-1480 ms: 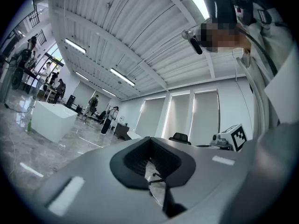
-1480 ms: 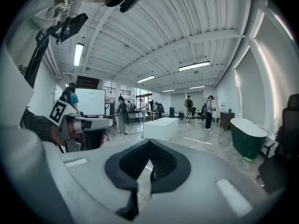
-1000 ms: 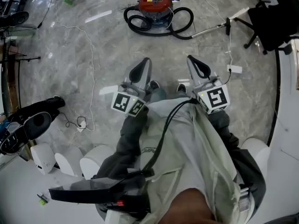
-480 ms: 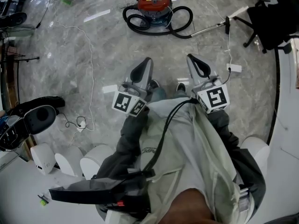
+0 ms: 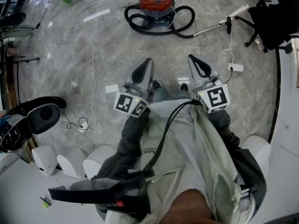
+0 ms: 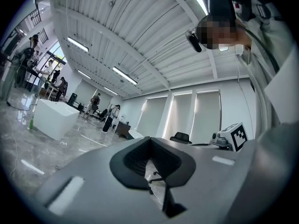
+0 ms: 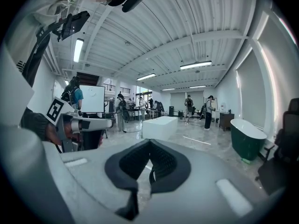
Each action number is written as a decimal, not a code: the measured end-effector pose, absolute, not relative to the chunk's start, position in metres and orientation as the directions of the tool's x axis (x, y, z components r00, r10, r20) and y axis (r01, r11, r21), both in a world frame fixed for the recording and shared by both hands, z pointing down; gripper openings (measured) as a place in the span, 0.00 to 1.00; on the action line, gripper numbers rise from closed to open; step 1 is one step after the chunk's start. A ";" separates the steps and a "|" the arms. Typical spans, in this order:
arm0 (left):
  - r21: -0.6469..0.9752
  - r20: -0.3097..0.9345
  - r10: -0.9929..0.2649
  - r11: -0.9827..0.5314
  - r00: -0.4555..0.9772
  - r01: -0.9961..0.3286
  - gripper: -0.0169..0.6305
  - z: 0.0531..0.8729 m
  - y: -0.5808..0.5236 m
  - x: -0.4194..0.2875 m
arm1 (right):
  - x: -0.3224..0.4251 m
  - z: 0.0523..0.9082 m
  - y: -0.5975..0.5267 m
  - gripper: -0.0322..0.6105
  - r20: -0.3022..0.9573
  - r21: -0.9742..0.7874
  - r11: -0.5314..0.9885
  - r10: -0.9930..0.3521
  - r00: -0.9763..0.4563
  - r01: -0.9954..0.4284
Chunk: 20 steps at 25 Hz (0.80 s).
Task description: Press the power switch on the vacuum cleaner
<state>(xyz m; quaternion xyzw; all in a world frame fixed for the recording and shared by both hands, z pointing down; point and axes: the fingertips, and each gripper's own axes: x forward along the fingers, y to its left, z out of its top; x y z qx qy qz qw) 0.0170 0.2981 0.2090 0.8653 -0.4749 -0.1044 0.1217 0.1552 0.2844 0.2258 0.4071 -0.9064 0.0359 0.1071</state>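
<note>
Bare marble floor [image 5: 117, 45] lies open between the left gripper [image 5: 145, 62], the right gripper [image 5: 192, 59] and the vacuum cleaner [image 5: 157, 3]; both grippers' jaws are together with nothing between them. A black hose [image 5: 161, 28] loops round the vacuum cleaner's near side and flanks, but its red top is uncovered from above. A metal wand [image 5: 212, 28] slants off to the right toward an office chair [image 5: 273, 17]. A white cable [image 5: 91, 64] winds down the left, well apart from the straight path. A white plug block [image 5: 235, 67] lies right of the right gripper. Black gear [image 5: 30, 120] crowds the far left.
</note>
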 end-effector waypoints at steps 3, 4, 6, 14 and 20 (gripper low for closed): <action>0.310 -0.089 -0.835 -0.541 0.542 -0.782 0.03 0.204 0.295 0.007 | 0.144 0.226 0.280 0.05 0.226 0.028 0.663 -0.733 -0.641 -0.748; 0.308 -0.095 -0.832 -0.547 0.547 -0.779 0.03 0.203 0.294 0.003 | 0.139 0.226 0.279 0.05 0.225 0.029 0.660 -0.736 -0.639 -0.751; 0.304 -0.095 -0.829 -0.551 0.551 -0.777 0.03 0.202 0.292 -0.006 | 0.130 0.225 0.276 0.05 0.220 0.035 0.654 -0.743 -0.632 -0.756; 0.274 -0.036 -0.859 -0.500 0.511 -0.821 0.03 0.208 0.271 -0.047 | 0.100 0.223 0.260 0.05 0.235 0.076 0.626 -0.768 -0.596 -0.776; 0.287 -0.025 -0.868 -0.481 0.496 -0.828 0.03 0.210 0.250 -0.052 | 0.097 0.226 0.240 0.05 0.246 0.085 0.638 -0.758 -0.604 -0.766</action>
